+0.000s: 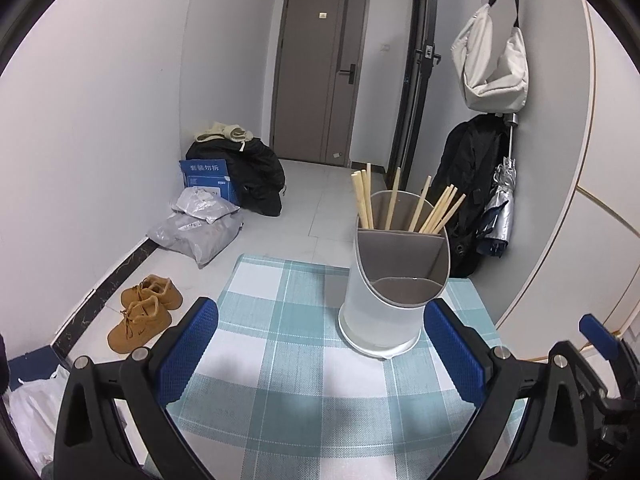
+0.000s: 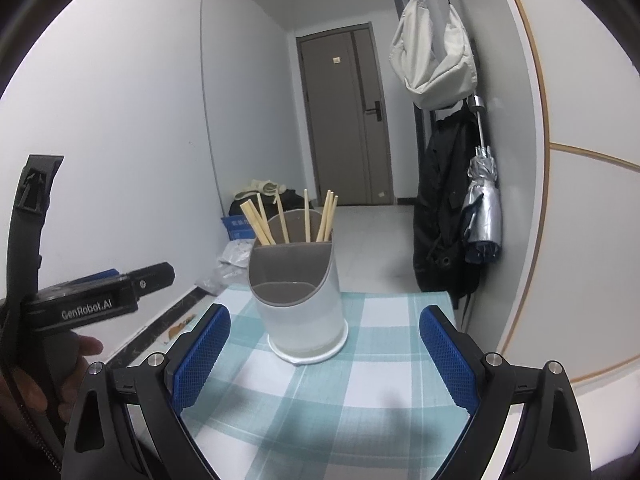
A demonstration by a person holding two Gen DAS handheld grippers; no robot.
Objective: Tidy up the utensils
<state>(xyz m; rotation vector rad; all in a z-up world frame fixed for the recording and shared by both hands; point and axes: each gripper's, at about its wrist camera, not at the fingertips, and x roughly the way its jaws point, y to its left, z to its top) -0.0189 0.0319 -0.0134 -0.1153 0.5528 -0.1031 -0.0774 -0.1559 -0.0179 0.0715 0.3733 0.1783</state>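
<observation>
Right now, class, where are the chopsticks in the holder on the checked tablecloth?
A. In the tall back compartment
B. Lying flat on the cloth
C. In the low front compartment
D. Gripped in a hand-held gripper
A: the chopsticks stand in the rear, highest section of the holder, while its front compartment shows none and both hand-held grippers are open and hold nothing.

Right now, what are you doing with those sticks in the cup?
A person holds a gripper in each hand above a table with a checked cloth. Both the left gripper and the right gripper are open and hold nothing. A white utensil holder stands on the cloth. All the chopsticks stand in its back compartment; the front part looks empty. No other utensils show on the cloth.
</observation>
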